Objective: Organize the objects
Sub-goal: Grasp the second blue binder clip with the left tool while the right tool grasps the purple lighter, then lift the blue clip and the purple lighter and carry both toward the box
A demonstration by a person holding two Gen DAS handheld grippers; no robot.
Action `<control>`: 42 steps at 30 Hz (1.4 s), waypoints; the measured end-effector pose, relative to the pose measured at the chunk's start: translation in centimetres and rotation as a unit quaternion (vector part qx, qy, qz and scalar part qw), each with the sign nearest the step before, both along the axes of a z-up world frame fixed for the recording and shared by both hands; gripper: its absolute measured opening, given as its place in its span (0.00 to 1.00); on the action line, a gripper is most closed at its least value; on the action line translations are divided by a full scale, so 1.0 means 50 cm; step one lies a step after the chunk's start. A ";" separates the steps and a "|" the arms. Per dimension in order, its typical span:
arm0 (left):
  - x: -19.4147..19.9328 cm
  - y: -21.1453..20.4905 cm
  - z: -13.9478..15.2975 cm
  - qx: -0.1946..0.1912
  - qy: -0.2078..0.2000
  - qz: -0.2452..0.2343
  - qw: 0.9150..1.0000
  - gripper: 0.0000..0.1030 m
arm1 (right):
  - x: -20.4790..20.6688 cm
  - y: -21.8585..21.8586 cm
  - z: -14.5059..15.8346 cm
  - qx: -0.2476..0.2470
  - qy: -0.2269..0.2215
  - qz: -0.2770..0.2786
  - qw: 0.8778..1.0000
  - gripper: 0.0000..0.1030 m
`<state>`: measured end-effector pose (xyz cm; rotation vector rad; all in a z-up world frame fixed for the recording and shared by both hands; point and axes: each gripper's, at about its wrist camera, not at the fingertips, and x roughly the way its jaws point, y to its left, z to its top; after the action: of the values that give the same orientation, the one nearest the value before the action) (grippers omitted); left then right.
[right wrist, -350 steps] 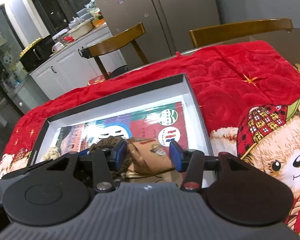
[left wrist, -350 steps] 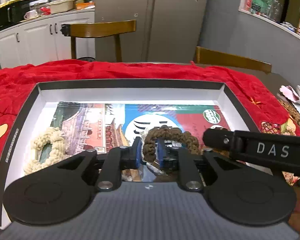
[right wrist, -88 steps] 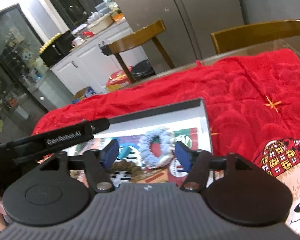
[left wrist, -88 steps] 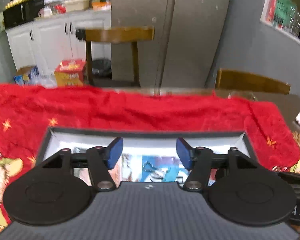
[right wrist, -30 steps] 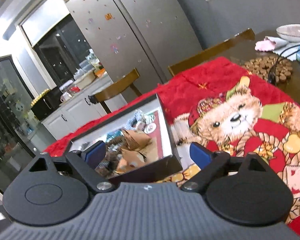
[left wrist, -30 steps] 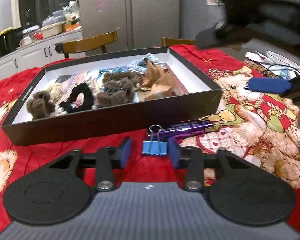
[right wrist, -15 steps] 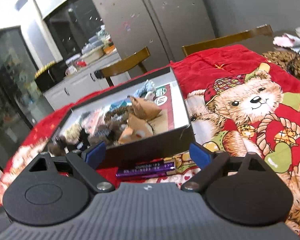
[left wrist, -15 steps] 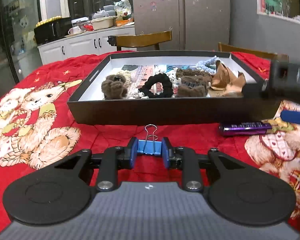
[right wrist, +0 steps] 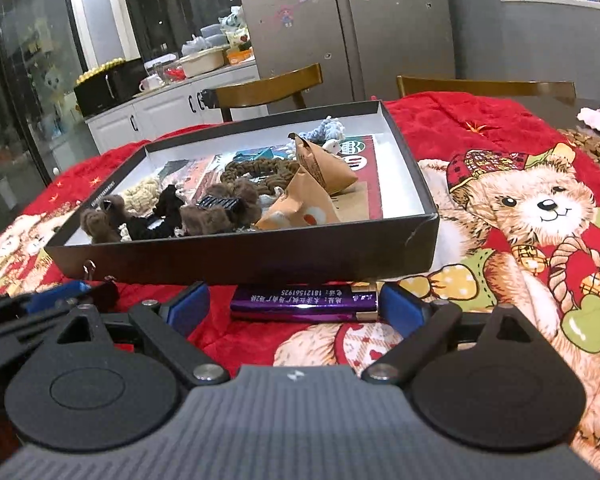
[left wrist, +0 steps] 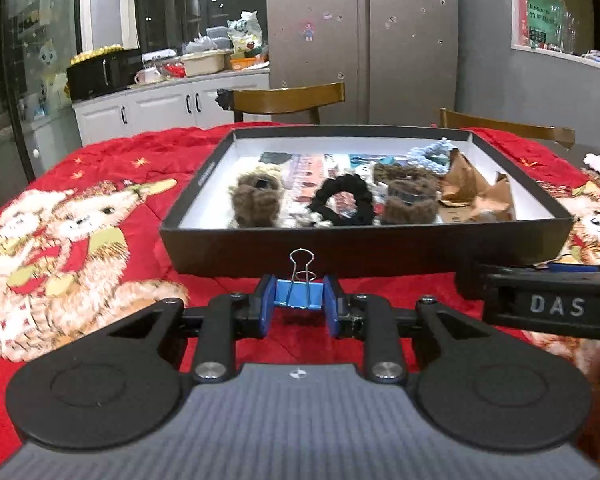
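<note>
A blue binder clip point(left wrist: 299, 294) with wire handles up sits between the blue pads of my left gripper point(left wrist: 299, 308), which is shut on it just in front of the black box point(left wrist: 364, 256). The box holds several scrunchies, among them a black one point(left wrist: 342, 200), and crumpled brown paper point(left wrist: 478, 192). In the right wrist view my right gripper point(right wrist: 296, 307) stands open, its pads on either side of a purple lighter point(right wrist: 304, 303) lying on the red cloth before the box wall point(right wrist: 260, 256). The left gripper's fingers point(right wrist: 60, 294) show at the lower left there.
A red blanket with teddy bears point(right wrist: 532, 208) covers the table. Two wooden chairs point(left wrist: 288, 98) stand behind it, with white cabinets point(left wrist: 160, 108) and a fridge beyond. A woven mat and a pink cloth point(right wrist: 596, 120) lie at the far right edge.
The left gripper closed on the binder clip and swung round to face the box squarely. The right gripper dropped toward the table and now straddles the purple lighter.
</note>
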<state>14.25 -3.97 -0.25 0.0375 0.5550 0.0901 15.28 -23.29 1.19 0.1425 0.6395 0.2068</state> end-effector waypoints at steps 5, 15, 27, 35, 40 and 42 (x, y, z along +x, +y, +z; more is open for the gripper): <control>0.011 0.011 -0.004 -0.012 0.015 -0.006 1.000 0.30 | 0.010 0.014 -0.002 -0.028 0.002 -0.003 1.000 0.93; 0.013 0.011 -0.011 -0.014 0.024 -0.001 1.000 0.30 | 0.013 0.042 -0.005 -0.088 0.005 -0.008 0.996 0.80; 0.013 0.009 -0.012 -0.016 0.024 -0.004 1.000 0.30 | 0.010 0.020 0.000 -0.059 -0.002 -0.012 0.998 0.79; 0.015 0.005 -0.012 -0.010 0.028 -0.008 1.000 0.30 | 0.009 0.009 0.002 -0.043 -0.006 -0.017 0.999 0.79; 0.017 0.000 -0.012 -0.006 0.029 -0.014 0.999 0.30 | 0.006 0.003 0.004 -0.031 -0.013 -0.017 0.999 0.79; 0.018 -0.001 -0.013 -0.006 0.030 -0.017 0.999 0.30 | 0.001 -0.002 0.006 -0.017 -0.020 -0.012 1.000 0.79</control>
<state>15.17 -4.03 -0.90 0.0378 0.6148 0.0532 15.33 -23.37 1.47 0.1132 0.6000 0.1750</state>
